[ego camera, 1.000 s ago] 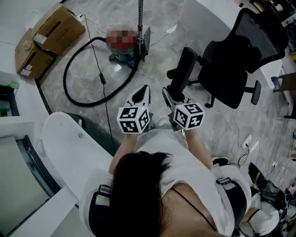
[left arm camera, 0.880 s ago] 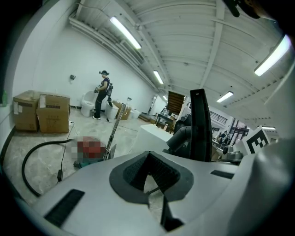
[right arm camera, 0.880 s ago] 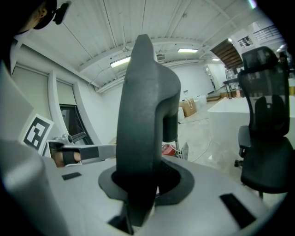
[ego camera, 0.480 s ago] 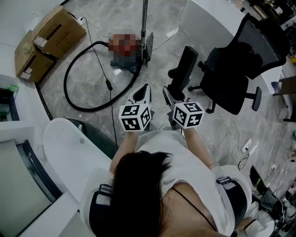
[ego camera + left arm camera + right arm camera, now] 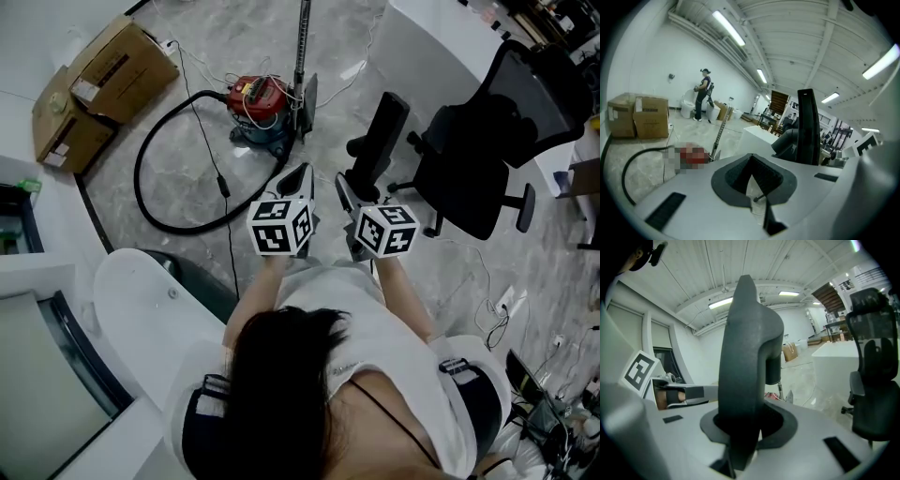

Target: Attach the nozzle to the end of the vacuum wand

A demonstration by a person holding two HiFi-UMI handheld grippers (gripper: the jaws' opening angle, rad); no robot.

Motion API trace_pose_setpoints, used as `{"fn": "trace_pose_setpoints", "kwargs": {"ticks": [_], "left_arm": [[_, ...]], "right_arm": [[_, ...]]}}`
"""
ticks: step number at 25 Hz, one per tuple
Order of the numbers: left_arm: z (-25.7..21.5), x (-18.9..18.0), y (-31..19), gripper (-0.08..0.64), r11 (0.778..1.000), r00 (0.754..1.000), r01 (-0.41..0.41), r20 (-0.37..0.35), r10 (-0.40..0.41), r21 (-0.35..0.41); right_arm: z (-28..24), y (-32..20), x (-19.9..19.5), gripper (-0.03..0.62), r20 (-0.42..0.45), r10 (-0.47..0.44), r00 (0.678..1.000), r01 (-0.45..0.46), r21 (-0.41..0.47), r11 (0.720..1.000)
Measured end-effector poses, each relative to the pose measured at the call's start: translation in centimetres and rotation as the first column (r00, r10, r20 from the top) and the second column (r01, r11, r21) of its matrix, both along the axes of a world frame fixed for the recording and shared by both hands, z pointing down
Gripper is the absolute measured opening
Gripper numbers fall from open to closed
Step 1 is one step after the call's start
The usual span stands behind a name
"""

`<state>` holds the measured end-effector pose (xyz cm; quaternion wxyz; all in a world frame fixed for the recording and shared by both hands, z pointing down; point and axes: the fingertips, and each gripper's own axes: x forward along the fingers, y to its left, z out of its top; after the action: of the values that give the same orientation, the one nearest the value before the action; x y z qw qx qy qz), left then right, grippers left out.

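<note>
1. The black office chair (image 5: 478, 159) stands at two o'clock from the grippers, well clear of the path ahead.
2. Two cardboard boxes (image 5: 103, 75) sit on the floor at ten o'clock, taking no part.
3. The red vacuum canister (image 5: 260, 101) lies at eleven o'clock, and its black hose (image 5: 139, 173) loops out towards nine.
4. The vacuum wand (image 5: 302, 42) rises upright just beside the canister at twelve o'clock. Its top runs out of the head view.
5. The nozzle (image 5: 380, 141), dark and curved, is clamped in the right gripper (image 5: 349, 190) and points towards one o'clock, apart from the wand.
6. The left gripper (image 5: 298, 178) is clenched on nothing, beside its partner.
7. Judged from that gap, this is the carrying stage, and nothing is mated yet. The next move calls for closing in on twelve o'clock and lining the nozzle's socket up with the wand's free end. The empty left gripper probably needs to open and steady the wand.
</note>
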<state>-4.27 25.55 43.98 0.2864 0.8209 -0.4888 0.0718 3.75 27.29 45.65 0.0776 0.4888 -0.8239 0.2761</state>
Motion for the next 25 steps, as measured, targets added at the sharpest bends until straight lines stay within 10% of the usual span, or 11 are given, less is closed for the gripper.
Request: {"fn": "trace_pose_setpoints", "kwargs": {"ticks": [25], "left_arm": [[-0.2,-1.7,-1.2,0.003,1.0,1.0,0.005,0.024,-0.006,0.013]], "right_arm": [[0.2,-0.8,-1.4,0.092,-0.012,-0.005,1.0,0.004,-0.022,1.0]]}}
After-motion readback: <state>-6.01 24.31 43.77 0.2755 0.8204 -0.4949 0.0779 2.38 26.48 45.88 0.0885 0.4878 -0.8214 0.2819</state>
